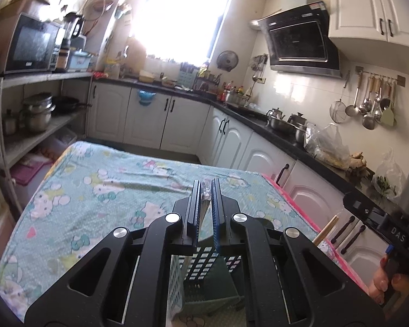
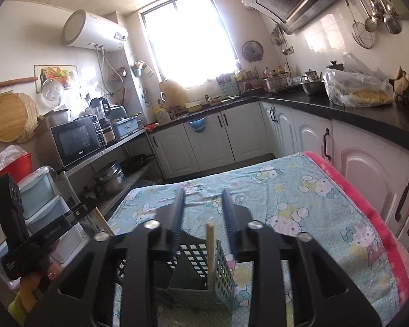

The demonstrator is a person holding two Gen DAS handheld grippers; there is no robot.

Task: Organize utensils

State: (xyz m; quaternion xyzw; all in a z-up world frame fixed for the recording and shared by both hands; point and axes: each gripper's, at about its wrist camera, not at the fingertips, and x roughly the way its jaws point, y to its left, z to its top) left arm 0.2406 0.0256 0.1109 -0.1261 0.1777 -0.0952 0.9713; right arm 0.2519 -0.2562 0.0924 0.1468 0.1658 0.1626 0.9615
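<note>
Left wrist view, centre: our left gripper [image 1: 205, 190] pinches a thin utensil [image 1: 205, 194] above the caddy [image 1: 201, 261] — poised to drop it; our right gripper [image 2: 204, 199] hangs wide, empty, over a chopstick [image 2: 210, 253].

A cartoon-print cloth [image 2: 300, 199] covers the table, bearing a slotted utensil basket [image 2: 204, 267].

Both wrist views look down along their tongs, close above the basket [image 2: 201, 267], toward the window [image 1: 182, 16]
</note>
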